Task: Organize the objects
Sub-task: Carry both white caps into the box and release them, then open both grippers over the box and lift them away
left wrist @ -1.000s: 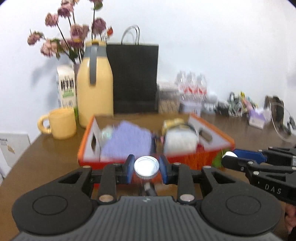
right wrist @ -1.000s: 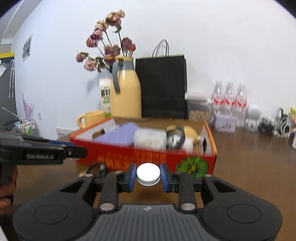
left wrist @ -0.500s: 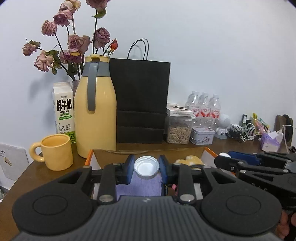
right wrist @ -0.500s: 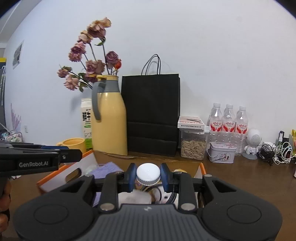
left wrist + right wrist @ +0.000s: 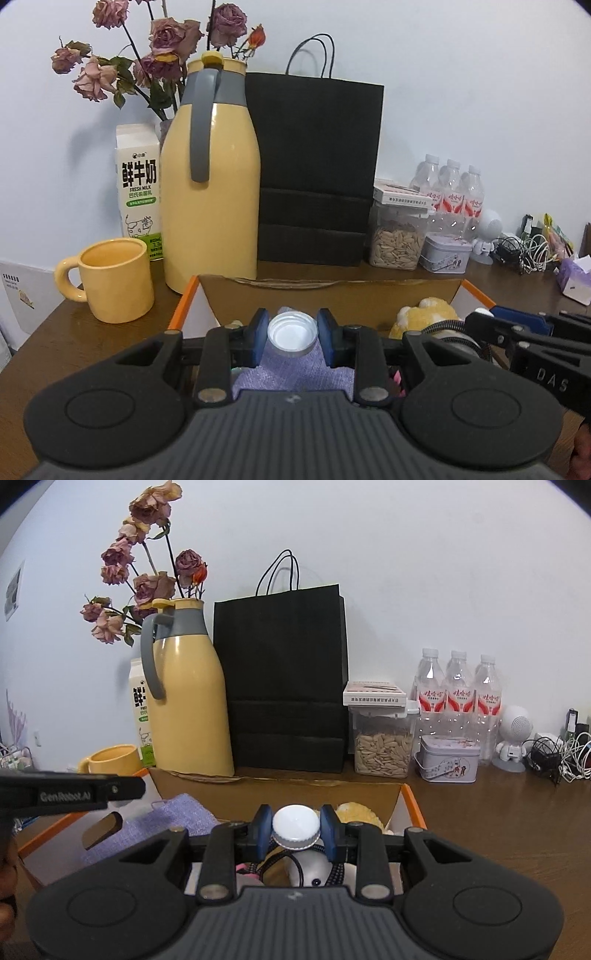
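Fingers of the left gripper [image 5: 292, 341] pinch an upturned white cap [image 5: 292, 336] above the purple cloth [image 5: 291, 374] in the orange box [image 5: 181, 301], apparently for dropping in, mug [image 5: 112, 278] at ten o'clock. Right gripper [image 5: 296, 833] likewise clamps a white-capped bottle [image 5: 296, 827] over the box's headphones [image 5: 314, 871], plush toy [image 5: 356, 812] at one o'clock.

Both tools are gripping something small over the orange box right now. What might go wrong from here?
1. The left tool pinches a white cap by its rim only; it may pop out.
2. The right tool grips a bottle by its capped top only, so it may swing or slip.
3. The orange box already holds a purple cloth, a cable and a plush toy; dropped things may land crooked or snag.
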### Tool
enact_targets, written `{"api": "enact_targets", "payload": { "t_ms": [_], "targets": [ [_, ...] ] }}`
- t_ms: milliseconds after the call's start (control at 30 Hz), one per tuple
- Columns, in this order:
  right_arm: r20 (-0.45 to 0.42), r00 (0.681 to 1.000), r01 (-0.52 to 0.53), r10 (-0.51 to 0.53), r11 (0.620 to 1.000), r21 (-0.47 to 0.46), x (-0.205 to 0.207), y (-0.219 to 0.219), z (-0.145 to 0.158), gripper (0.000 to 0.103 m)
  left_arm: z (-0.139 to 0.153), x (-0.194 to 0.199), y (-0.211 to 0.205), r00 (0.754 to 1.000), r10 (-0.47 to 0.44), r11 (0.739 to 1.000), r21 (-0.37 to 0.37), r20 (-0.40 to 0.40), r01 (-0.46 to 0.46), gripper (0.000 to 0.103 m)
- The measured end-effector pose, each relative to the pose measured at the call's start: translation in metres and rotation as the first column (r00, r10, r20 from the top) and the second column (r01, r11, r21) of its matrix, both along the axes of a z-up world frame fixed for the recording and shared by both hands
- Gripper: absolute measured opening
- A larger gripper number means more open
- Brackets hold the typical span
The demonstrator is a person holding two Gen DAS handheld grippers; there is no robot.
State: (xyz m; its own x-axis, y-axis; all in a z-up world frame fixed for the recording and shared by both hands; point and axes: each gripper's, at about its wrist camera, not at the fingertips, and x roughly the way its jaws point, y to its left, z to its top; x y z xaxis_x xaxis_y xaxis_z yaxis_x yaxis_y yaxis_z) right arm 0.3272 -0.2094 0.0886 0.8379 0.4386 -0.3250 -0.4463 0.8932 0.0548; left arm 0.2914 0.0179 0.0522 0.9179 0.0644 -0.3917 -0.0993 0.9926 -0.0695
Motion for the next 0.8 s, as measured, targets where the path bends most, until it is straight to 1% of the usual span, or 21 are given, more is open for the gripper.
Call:
{"api": "enact_targets", "payload": {
  "t_ms": [33, 67, 100, 133, 167, 200, 267, 433, 500, 800],
  "targets": [
    [-0.001, 1.0, 0.001, -0.001, 1.0, 0.003, 0.0, 0.0, -0.001, 0.027, -0.001, 0.0, -0.001, 1.0, -0.002, 1.0, 0.005, 0.0, 0.002, 0.038],
    [-0.002, 1.0, 0.003, -0.003, 1.0, 0.009, 0.0, -0.001, -0.001, 0.027, -0.003, 0.001, -0.003, 1.0, -0.004, 1.0, 0.012, -0.001, 0.004, 0.051],
    [-0.003, 1.0, 0.003, -0.003, 1.0, 0.013, 0.001, -0.002, -0.002, 0.031, -0.004, 0.0, -0.004, 1.0, -0.007, 1.0, 0.021, 0.003, 0.007, 0.056],
    [-0.008, 1.0, 0.002, -0.002, 1.0, 0.016, 0.001, -0.002, -0.003, 0.035, -0.006, -0.001, -0.006, 1.0, -0.01, 0.999, 0.031, 0.012, 0.01, 0.065],
    [-0.01, 1.0, 0.003, -0.003, 1.0, 0.018, 0.002, -0.002, -0.004, 0.045, -0.007, -0.001, -0.008, 1.0, -0.014, 0.999, 0.037, 0.021, 0.013, 0.075],
    [-0.01, 1.0, 0.006, -0.005, 1.0, 0.021, 0.003, -0.002, -0.005, 0.056, -0.008, -0.001, -0.009, 0.999, -0.016, 0.999, 0.04, 0.03, 0.015, 0.076],
    [-0.007, 1.0, 0.008, -0.008, 1.0, 0.028, 0.006, -0.002, -0.008, 0.063, -0.009, 0.0, -0.01, 0.999, -0.024, 0.999, 0.046, 0.036, 0.022, 0.077],
    [-0.009, 1.0, 0.019, -0.019, 0.998, 0.064, 0.015, -0.005, -0.011, 0.067, -0.013, 0.008, -0.01, 1.0, -0.021, 0.999, 0.047, 0.021, 0.02, 0.077],
    [-0.009, 1.0, 0.024, -0.023, 0.997, 0.072, 0.019, -0.005, -0.012, 0.067, -0.013, 0.009, -0.009, 0.999, -0.02, 0.999, 0.046, 0.034, 0.018, 0.077],
    [-0.006, 1.0, 0.031, -0.031, 0.997, 0.077, 0.031, -0.005, -0.014, 0.067, -0.013, 0.018, -0.011, 0.999, -0.012, 0.998, 0.058, 0.034, 0.01, 0.077]
  ]
}}
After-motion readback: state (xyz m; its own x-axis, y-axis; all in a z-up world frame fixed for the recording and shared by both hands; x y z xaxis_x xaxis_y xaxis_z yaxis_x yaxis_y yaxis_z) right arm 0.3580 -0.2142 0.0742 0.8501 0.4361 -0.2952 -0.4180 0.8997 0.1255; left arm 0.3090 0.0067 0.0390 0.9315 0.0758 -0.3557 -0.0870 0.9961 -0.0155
